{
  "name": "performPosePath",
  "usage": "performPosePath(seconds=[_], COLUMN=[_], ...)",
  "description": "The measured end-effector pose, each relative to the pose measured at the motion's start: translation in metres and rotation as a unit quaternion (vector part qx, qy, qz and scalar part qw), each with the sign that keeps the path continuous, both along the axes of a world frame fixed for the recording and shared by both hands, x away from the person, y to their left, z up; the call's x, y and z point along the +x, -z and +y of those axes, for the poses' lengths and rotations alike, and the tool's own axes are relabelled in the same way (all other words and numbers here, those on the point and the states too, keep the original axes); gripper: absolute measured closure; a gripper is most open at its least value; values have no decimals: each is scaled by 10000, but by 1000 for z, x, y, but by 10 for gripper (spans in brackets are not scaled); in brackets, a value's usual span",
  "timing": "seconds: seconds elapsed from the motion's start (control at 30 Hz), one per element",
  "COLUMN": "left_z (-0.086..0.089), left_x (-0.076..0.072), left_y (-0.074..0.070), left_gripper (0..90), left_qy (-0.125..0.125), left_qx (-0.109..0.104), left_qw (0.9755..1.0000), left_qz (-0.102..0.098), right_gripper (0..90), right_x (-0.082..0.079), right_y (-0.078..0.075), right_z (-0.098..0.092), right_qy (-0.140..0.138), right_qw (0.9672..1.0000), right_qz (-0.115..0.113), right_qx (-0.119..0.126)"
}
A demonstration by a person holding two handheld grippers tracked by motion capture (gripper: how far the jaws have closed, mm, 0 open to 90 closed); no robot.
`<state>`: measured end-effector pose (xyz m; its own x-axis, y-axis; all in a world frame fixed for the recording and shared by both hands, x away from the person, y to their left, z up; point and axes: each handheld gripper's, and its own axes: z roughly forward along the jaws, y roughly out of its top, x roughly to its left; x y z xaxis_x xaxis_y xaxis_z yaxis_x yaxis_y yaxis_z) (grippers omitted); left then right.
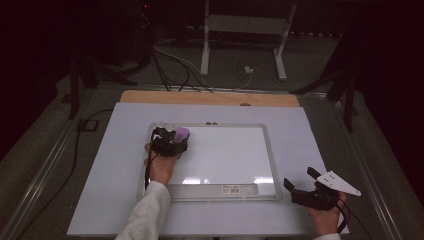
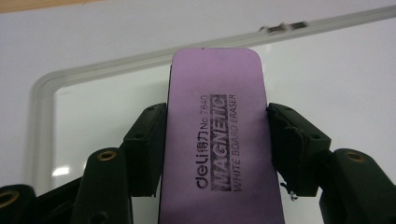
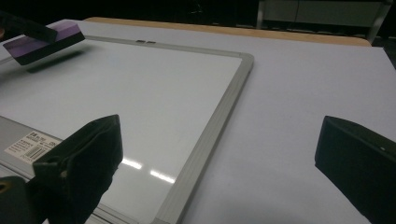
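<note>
In the high view the left tongs (image 1: 172, 138) pinch a purple eraser (image 1: 182, 133) over the whiteboard (image 1: 227, 186), up near its corner at about ten o'clock from the board's middle, while the right tongs (image 1: 300, 186) rest on the bench (image 1: 115, 165) off the board's corner at about four o'clock, jaws spread and holding nothing. The board's white face looks clean here, with no marks that can be made out, so the wiping seems far along or nearly finished, though faint traces would be too small to tell. In the left gripper view the eraser (image 2: 217, 135) sits squarely between the two black jaws, which press its long sides; its nose points at twelve o'clock toward the board's frame (image 2: 140, 58), and the white surface beside it is bare. In the right gripper view the tongs (image 3: 217, 154) gape wide over the bench, the board's frame (image 3: 212, 126) runs between the jaws, and the eraser (image 3: 44, 39) hangs at ten o'clock, tilted, just above the board. What seems left is any last pass and setting the eraser down.
</note>
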<state>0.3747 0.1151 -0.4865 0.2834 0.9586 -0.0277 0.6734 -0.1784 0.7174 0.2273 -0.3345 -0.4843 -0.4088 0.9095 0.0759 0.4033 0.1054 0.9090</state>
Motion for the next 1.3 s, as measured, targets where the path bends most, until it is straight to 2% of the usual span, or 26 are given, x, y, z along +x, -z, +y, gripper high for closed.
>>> performPosePath(seconds=[0.3, 0.6, 0.7, 0.77, 0.87, 0.97, 1.07, 1.17, 1.3], left_z=[25, 29, 27, 25, 20, 19, 23, 26, 28], left_x=[-4, -6, -11, -14, -21, -23, -21, -20, -18], left_y=[13, 17, 12, 9, 4, 5, 9, 10, 9], left_gripper=[418, 409, 295, 277, 293, 324, 326, 322, 315], left_qy=[-330, -444, -327, -149, 194, 344, 279, 252, 198], left_qx=[80, 239, 308, 340, 541, 656, 689, 641, 688], left_qw=[9993, 9987, 9989, 9989, 9976, 9968, 9971, 9975, 9973], left_qz=[125, 60, -164, -285, -397, -294, -138, -165, -129], right_gripper=[11, 11, 11, 11, 11, 11, 11, 11, 12], right_x=[0, 0, 0, 0, 0, 0, 0, 0, 0], right_y=[0, 0, 0, 0, 0, 0, 0, 0, 0], right_z=[0, 1, 0, 0, 0, 1, 1, 1, 1], right_qy=[2, -14, -3, 2, -7, -15, -14, -14, -24], right_qw=[10000, 10000, 10000, 10000, 10000, 10000, 10000, 10000, 10000], right_qz=[2, 4, 5, 10, 7, 5, 0, 7, 0], right_qx=[2, -8, 5, 6, 0, -8, -10, -1, -2])
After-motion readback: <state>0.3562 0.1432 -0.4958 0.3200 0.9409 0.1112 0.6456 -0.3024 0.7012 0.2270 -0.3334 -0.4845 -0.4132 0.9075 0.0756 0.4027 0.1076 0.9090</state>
